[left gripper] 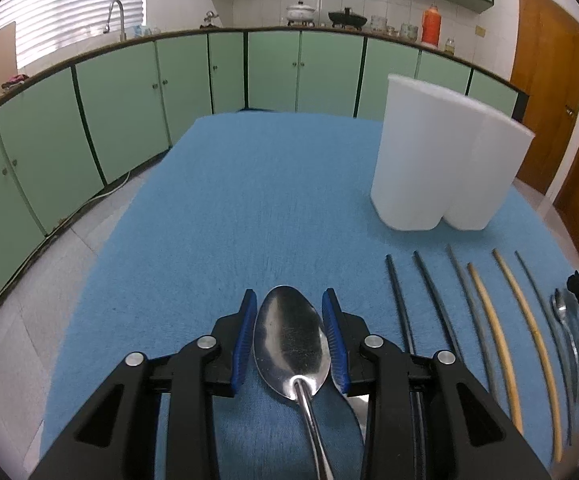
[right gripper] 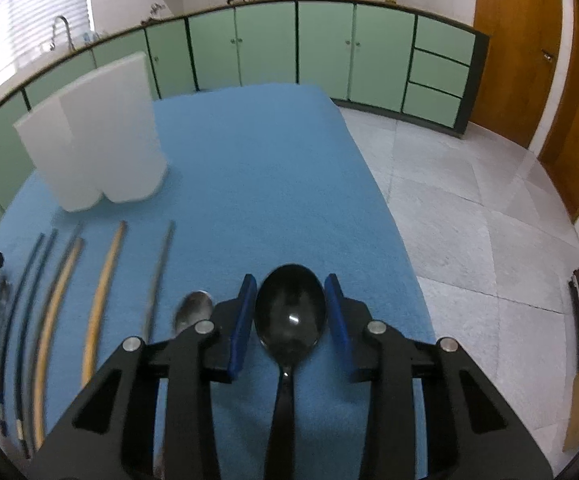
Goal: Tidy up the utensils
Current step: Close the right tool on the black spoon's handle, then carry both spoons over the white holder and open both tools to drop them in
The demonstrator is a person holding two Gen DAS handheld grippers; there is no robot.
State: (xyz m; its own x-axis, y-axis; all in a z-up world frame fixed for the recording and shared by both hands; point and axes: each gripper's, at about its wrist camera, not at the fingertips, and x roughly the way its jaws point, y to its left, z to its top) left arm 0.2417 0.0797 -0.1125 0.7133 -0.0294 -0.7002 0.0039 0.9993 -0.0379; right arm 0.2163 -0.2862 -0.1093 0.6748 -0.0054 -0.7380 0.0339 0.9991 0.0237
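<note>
Each tongs is partly closed about a spoon bowl low in its frame, left tongs pressing the steel spoon, right tongs flanking the black spoon, handles pointing back, the white holder ahead toward the upper frame.

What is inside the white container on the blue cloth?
Nothing can be told. The white container stands upright on the blue cloth, and both cameras see only its outer walls. Its opening and interior are hidden, and no utensil rises above its rim.
</note>
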